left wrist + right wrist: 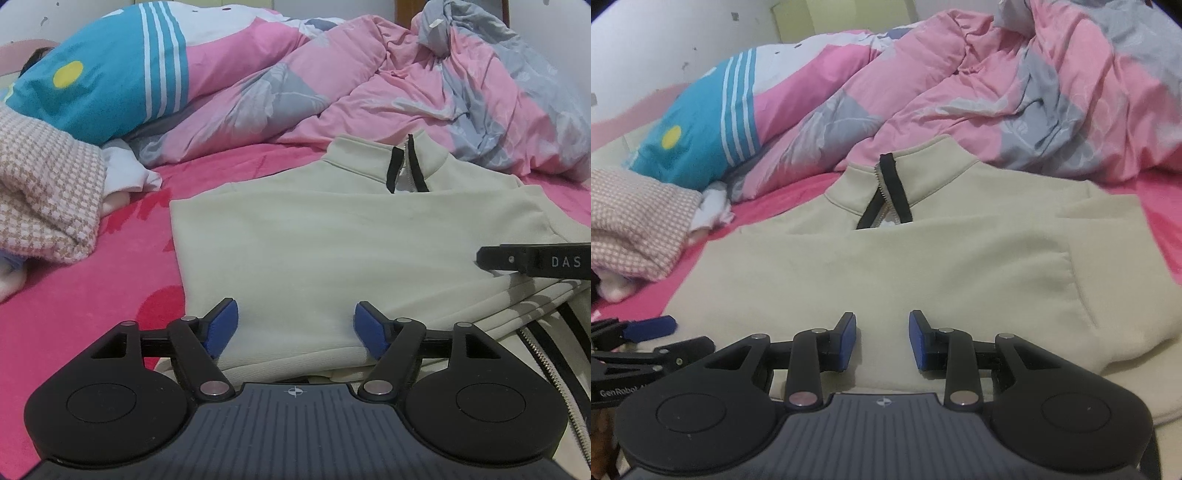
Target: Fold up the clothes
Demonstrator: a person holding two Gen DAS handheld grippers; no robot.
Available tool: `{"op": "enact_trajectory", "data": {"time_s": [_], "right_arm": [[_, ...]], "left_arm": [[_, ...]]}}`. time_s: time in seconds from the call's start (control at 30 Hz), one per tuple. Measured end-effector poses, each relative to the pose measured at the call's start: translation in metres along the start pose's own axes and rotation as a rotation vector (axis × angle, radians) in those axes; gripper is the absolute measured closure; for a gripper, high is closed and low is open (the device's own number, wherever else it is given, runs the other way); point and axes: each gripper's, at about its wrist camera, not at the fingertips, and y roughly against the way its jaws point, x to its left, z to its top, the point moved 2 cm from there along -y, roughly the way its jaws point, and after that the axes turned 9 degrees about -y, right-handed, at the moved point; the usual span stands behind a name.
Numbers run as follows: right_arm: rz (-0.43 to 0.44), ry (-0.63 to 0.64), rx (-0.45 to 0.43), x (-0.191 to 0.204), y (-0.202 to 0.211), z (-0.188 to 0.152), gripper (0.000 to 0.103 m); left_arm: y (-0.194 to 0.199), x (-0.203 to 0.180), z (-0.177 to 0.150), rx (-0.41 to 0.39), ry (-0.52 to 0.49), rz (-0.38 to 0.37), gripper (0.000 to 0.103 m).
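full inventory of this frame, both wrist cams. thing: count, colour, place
jacket: 1, beige with black-trimmed zip collar, flat on the bed, centre
bedsheet: 1, hot pink, under the jacket
duvet: 1, pink and grey, bunched behind the jacket
pillow: 1, blue, white stripes, yellow dot, far left
checked cloth: 1, pink-white, left edge
white cloth: 1, beside the checked cloth
left gripper: 1, black, blue pads, open over the jacket's near edge
right gripper: 1, same, jaws apart over the jacket

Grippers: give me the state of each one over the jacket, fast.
Left gripper: jaws open, nothing held, low over the cream jacket.
Right gripper: jaws open, narrower, nothing held, also over the jacket.
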Motion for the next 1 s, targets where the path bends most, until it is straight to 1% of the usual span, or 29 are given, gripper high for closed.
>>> {"op": "enact_trajectory", "data": {"time_s": [0.17, 0.23, 0.3, 0.4, 0.43, 0.47, 0.5, 0.57, 0.6, 0.63, 0.7, 0.77, 0.87, 0.93, 0.97, 1.0], "right_arm": [[-0.059, -0.003, 0.016, -0.002, 0.018, 0.003, 0.069], [-0.092, 0.009, -0.009, -0.001, 0.025, 0.012, 0.069], [-0.130, 0.030, -0.057, -0.002, 0.030, 0.023, 0.068], [-0.161, 0.032, -0.070, -0.016, 0.027, 0.030, 0.068], [-0.199, 0.047, -0.050, -0.023, 0.021, 0.028, 0.068], [-0.254, 0.070, -0.004, -0.033, 0.011, 0.019, 0.068], [-0.254, 0.070, 0.006, -0.039, 0.012, 0.016, 0.068], [-0.215, 0.055, 0.000, -0.046, 0.022, 0.014, 0.069], [-0.216, 0.054, 0.001, -0.046, 0.026, 0.017, 0.069], [-0.229, 0.059, -0.001, -0.044, 0.030, 0.020, 0.068], [-0.263, 0.094, -0.021, -0.037, 0.033, 0.027, 0.068], [-0.279, 0.117, -0.053, -0.035, 0.035, 0.036, 0.067], [-0.283, 0.080, -0.040, -0.054, 0.025, 0.035, 0.066], [-0.272, 0.032, -0.035, -0.075, 0.017, 0.023, 0.066], [-0.248, 0.003, -0.053, -0.081, 0.021, 0.020, 0.066], [-0.242, -0.010, -0.058, -0.083, 0.025, 0.020, 0.066]], "left_arm": [[-0.001, 0.001, -0.001, -0.003, 0.006, -0.021, 0.025], [-0.001, 0.001, -0.001, -0.004, 0.007, -0.026, 0.023], [-0.001, 0.001, -0.002, -0.006, 0.009, -0.032, 0.021], [-0.001, 0.001, -0.002, -0.008, 0.012, -0.041, 0.018], [-0.002, 0.002, -0.002, -0.009, 0.014, -0.047, 0.016], [-0.002, 0.002, -0.002, -0.011, 0.017, -0.055, 0.015], [-0.002, 0.002, -0.002, -0.012, 0.020, -0.065, 0.012], [-0.002, 0.003, -0.002, -0.015, 0.023, -0.081, 0.008], [-0.003, 0.003, -0.002, -0.015, 0.023, -0.087, 0.005], [-0.003, 0.002, -0.002, -0.015, 0.023, -0.091, 0.004], [-0.004, 0.002, -0.002, -0.013, 0.020, -0.097, 0.003], [-0.004, 0.002, -0.002, -0.012, 0.020, -0.098, 0.002], [-0.005, 0.002, -0.001, -0.005, 0.015, -0.099, 0.001], [-0.006, 0.000, -0.001, 0.000, 0.007, -0.095, 0.000], [-0.006, 0.000, -0.001, 0.002, 0.002, -0.093, 0.000], [-0.006, 0.000, -0.001, 0.004, -0.001, -0.091, 0.000]]}}
